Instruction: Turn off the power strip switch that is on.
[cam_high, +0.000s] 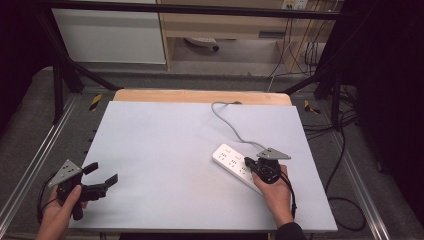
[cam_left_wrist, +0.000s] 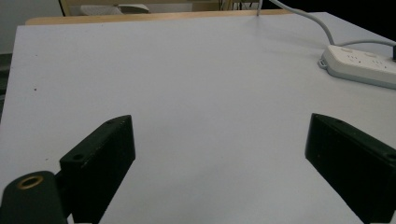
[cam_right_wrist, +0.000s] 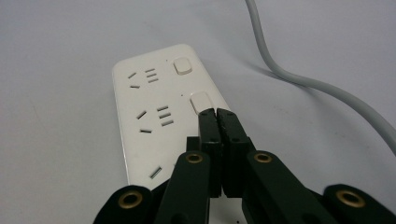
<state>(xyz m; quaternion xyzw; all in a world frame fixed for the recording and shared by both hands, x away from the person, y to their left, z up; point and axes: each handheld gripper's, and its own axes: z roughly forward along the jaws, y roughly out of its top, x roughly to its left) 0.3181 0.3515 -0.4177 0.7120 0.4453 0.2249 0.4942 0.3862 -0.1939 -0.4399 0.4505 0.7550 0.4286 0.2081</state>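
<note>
A white power strip (cam_high: 234, 163) lies on the grey table mat, right of centre, with its grey cable (cam_high: 227, 119) running to the far edge. My right gripper (cam_high: 248, 162) is shut with nothing in it. In the right gripper view its closed tips (cam_right_wrist: 216, 114) rest at the second rocker switch (cam_right_wrist: 201, 101) of the power strip (cam_right_wrist: 149, 112); another switch (cam_right_wrist: 182, 66) lies beyond. My left gripper (cam_high: 104, 173) stands open near the table's front left corner, jaws wide apart over bare mat (cam_left_wrist: 187, 93). The left gripper view has the power strip (cam_left_wrist: 359, 65) at far right.
The grey mat (cam_high: 165, 150) covers a wooden table whose far edge (cam_high: 200, 96) shows. A black metal frame (cam_high: 65, 75) stands around the table, with cables (cam_high: 345, 150) on the floor at the right. A cabinet stands behind.
</note>
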